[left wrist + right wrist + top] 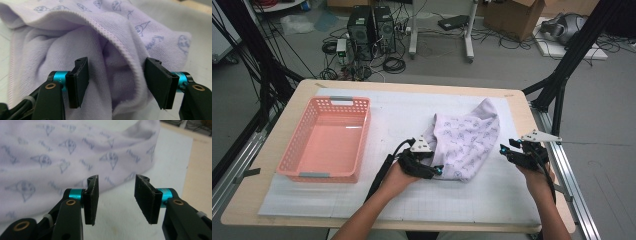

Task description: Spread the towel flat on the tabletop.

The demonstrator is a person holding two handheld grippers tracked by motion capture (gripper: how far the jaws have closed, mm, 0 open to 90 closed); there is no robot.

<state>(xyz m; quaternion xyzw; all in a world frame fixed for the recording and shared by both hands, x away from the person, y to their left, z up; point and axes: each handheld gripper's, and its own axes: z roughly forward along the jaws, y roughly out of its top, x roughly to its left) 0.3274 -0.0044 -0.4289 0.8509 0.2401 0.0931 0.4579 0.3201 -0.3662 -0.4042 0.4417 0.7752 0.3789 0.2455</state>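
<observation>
We count 1 lilac cloth [467, 142], 1 pink basket [328, 137], 2 grippers [424, 162] [524, 152], approx. 2 PC towers [372, 31] in the blurry background.

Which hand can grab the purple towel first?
Probably the left. The left gripper has its open jaws around a fold of the lavender towel. The right gripper is open too, but sits over bare mat beside the towel's edge.

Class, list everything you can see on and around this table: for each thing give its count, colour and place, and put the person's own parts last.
Cloth: one, lilac, printed, crumpled right of centre.
Basket: one, pink, table's left side.
Mat: one, white, covers the table.
Table: one, pale wood.
Computer towers: two, black, floor beyond the table.
Cardboard box: one, brown, floor at back.
Left claw: black, open at the cloth's near edge.
Right claw: black, open beside the cloth.
</observation>
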